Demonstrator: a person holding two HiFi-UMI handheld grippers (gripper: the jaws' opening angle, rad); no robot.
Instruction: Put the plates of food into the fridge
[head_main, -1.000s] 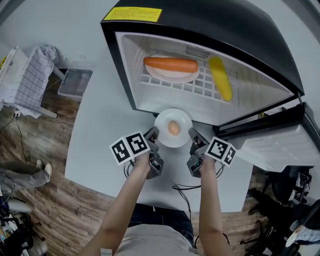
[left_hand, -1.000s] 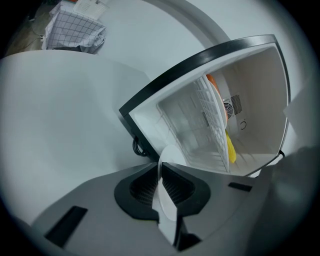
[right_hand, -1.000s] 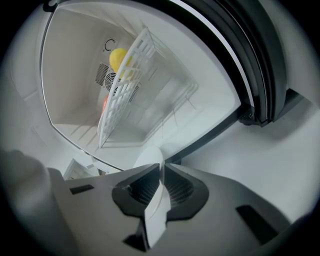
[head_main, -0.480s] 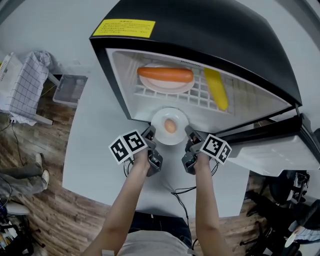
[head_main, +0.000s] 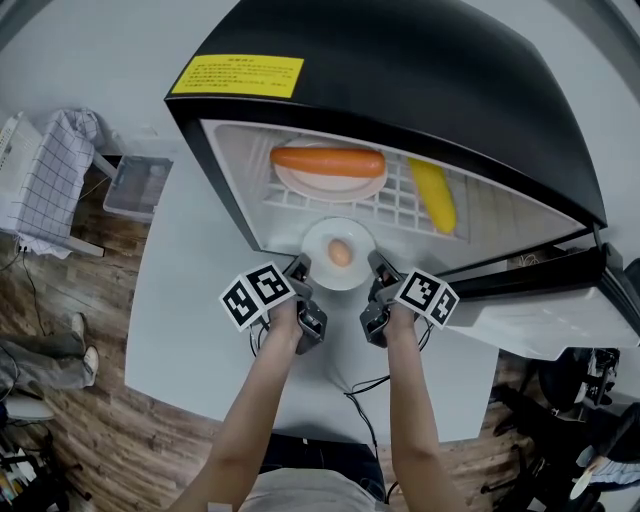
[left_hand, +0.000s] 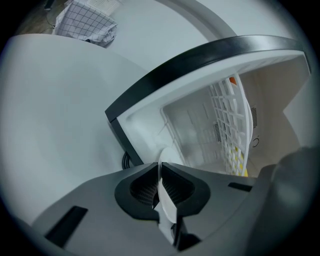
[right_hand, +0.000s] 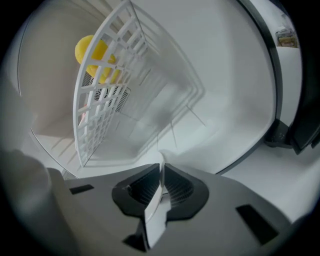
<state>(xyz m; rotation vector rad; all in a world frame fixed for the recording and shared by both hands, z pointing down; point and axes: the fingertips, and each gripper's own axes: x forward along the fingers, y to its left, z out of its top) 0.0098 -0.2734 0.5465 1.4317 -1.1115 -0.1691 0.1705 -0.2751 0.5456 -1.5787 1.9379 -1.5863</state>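
Held at the mouth of the open black fridge (head_main: 420, 90), below its white wire shelf (head_main: 400, 205): small round white plate (head_main: 338, 281) with brown egg (head_main: 340, 252), clamped at opposite rims by left gripper (head_main: 300, 266) fingers, just tightened, and right gripper (head_main: 376, 263) fingers

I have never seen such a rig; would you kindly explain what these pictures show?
A person holds a two-jaw claw tool in each hand. The head view looks down from the person's head; each gripper view looks along one claw. The left claw and right claw each pinch the rim of a small white plate carrying what looks like an egg, at the open fridge on the white table. Inside, a sausage on a second plate and a corn cob lie on the wire shelf.
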